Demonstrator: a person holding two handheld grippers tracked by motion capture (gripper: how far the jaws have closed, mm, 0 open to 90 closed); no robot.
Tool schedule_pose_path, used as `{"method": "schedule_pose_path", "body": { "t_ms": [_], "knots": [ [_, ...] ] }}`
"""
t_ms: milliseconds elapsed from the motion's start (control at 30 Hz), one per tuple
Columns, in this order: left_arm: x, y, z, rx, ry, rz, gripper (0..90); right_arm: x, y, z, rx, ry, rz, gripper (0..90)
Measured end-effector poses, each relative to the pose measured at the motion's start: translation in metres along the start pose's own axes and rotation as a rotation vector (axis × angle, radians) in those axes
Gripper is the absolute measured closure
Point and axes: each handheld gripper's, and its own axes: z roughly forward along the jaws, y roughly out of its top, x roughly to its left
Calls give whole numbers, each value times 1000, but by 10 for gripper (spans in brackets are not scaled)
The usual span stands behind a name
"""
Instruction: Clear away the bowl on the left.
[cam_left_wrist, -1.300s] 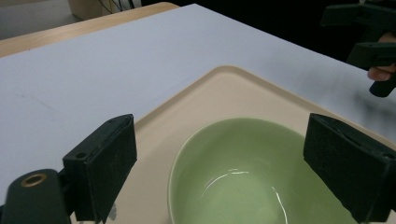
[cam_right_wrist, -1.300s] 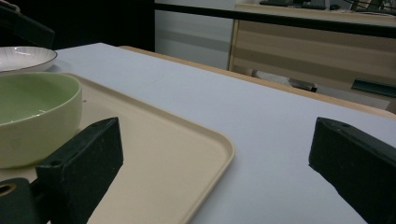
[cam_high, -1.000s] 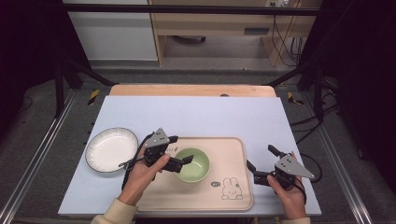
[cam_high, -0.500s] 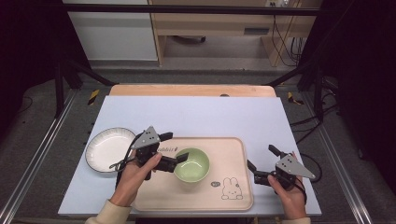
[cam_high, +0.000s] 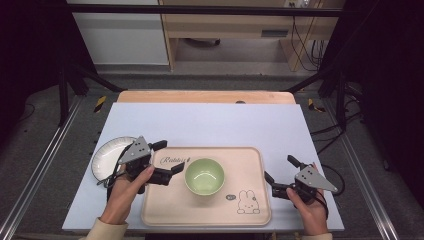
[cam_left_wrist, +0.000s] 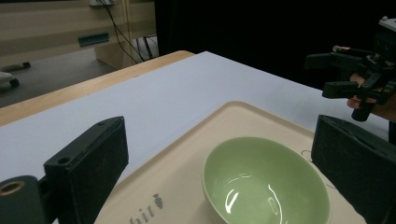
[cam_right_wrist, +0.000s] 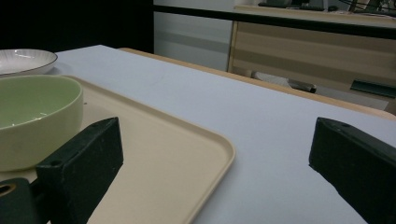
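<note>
A pale green bowl (cam_high: 204, 176) stands empty in the middle of a beige tray (cam_high: 170, 206) with a rabbit print. My left gripper (cam_high: 171, 156) is open just left of the bowl, over the tray's left edge, with a small gap to the rim. In the left gripper view the bowl (cam_left_wrist: 266, 183) lies ahead between the two spread jaws, untouched. My right gripper (cam_high: 279, 168) is open beside the tray's right edge and holds nothing. In the right gripper view the bowl (cam_right_wrist: 33, 116) is at the left and the tray's corner (cam_right_wrist: 177, 154) lies between the jaws.
A white plate (cam_high: 107, 156) lies on the light blue mat (cam_high: 210, 125) left of the tray, partly under my left hand. The wooden table edge (cam_high: 205, 96) runs along the back. Black frame posts stand at both sides.
My left gripper has drawn back to the left, away from the bowl's rim. The bowl stays in place on the tray. The right gripper has not moved.
</note>
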Motion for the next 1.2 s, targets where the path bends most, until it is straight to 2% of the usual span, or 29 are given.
{"method": "schedule_pose_path", "body": {
  "t_ms": [233, 333, 433, 667, 867, 1200],
  "knots": [
    [11, -3, -13, -10, 36, -8, 38, 0, 0, 0, 0, 0, -1, 31],
    [15, -4, -19, -27, 34, -32, 38, -1, 0, -1, 2, -2, 1, 31],
    [17, -4, -24, -24, 54, -17, 39, 0, 0, -1, 0, -2, 1, 31],
    [27, -5, -37, -42, 69, -38, 41, -1, 0, -1, -2, -3, 1, 31],
    [38, -10, -49, -47, 121, -40, 41, -1, 0, -1, -1, -5, 4, 31],
    [57, -25, -65, -61, 177, -67, 42, -1, 0, -2, -6, -7, 2, 31]
  ]
}}
